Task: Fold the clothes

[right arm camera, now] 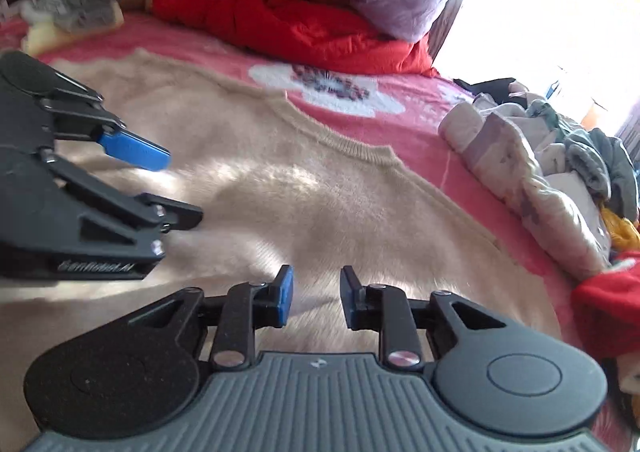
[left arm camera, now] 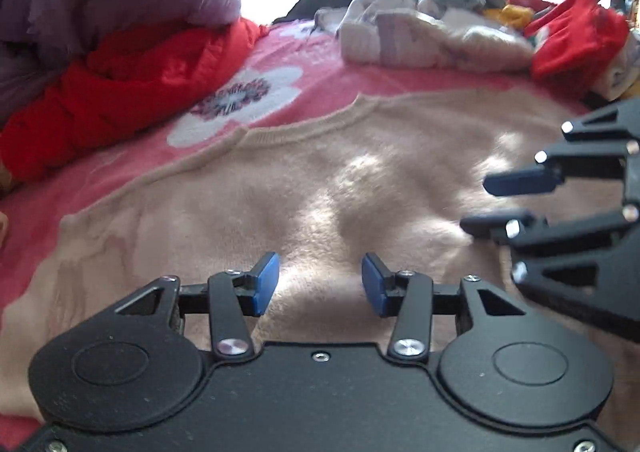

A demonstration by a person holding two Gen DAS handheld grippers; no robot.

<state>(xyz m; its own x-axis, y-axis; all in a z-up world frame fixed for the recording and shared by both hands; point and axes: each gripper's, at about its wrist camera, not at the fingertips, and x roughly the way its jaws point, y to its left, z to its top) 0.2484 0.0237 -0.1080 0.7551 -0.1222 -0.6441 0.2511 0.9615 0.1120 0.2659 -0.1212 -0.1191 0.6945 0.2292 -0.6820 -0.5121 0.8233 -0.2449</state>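
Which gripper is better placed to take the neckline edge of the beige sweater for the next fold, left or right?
Probably the left gripper. It is open over the beige sweater, looking straight toward the neckline. The right gripper, also open, hovers beside it and sees that edge running diagonally. The margin is small.

A: Sweater point(right arm camera: 304, 204) flat on the bed point(right arm camera: 420, 124), neckline toward the far edge. Right gripper point(right arm camera: 316, 296) above it, jaws parted, empty.

B: Left gripper point(right arm camera: 172, 188) parted too, just beside. Clothes pile point(right arm camera: 540, 172) along the bed's right edge.
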